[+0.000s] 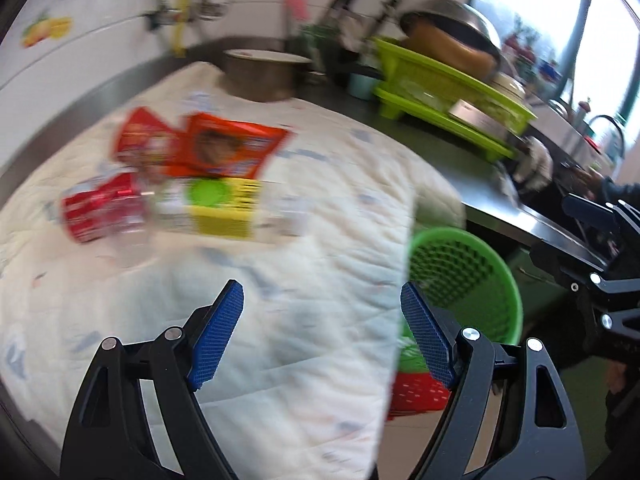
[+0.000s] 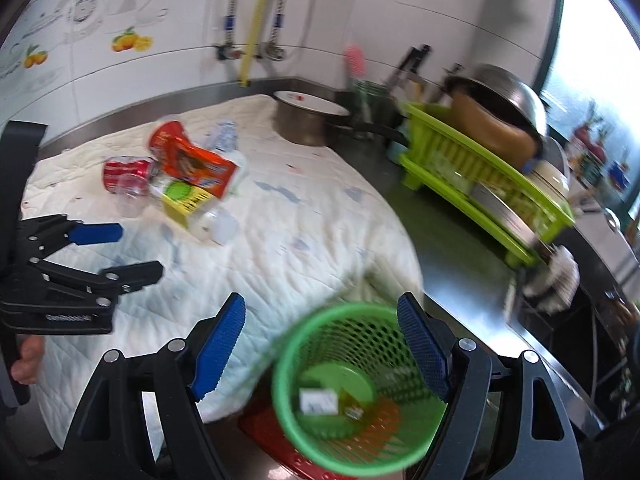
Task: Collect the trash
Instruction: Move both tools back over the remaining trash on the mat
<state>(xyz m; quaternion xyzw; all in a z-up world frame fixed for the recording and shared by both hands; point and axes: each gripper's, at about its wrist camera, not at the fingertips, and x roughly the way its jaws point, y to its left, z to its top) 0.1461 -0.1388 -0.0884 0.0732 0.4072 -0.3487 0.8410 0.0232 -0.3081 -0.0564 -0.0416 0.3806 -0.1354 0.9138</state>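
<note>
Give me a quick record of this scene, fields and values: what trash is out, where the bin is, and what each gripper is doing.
trash: red can, orange wrapper, yellow-labelled bottle, piled on white quilted cloth
bin: green mesh basket, off the cloth's edge, small scraps inside
left gripper: open, empty
right gripper: open, empty, above basket

Crushed red can (image 2: 128, 174), orange snack wrapper (image 2: 196, 166) and clear plastic bottle (image 2: 192, 204) lay clustered on the quilted white cloth (image 2: 288, 240); green mesh basket (image 2: 352, 392) stood below its right edge.
</note>
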